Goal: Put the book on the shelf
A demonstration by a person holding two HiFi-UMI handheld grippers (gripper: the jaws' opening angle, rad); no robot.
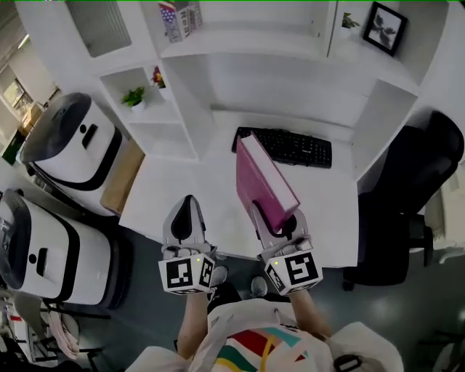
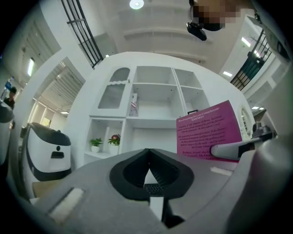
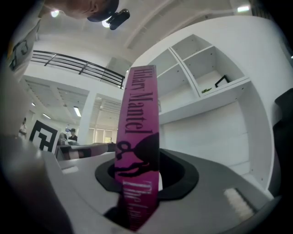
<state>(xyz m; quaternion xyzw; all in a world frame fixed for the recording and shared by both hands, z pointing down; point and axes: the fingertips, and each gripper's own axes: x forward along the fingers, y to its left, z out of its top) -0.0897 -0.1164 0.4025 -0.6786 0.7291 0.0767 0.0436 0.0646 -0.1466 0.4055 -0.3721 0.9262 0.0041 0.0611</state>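
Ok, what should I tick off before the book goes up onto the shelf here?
1. Grip on book: ok, right tool is clamped on its lower end, with the spine between the jaws.
2. Left tool free: ok, jaws together, nothing in them.
3. Room on shelf: ok, bare apart from a box at its left end.
4. Book clear of keyboard: cannot tell, they overlap in the head view.

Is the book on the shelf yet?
Not yet. The right tool grips the pink book above the desk, short of the shelf.
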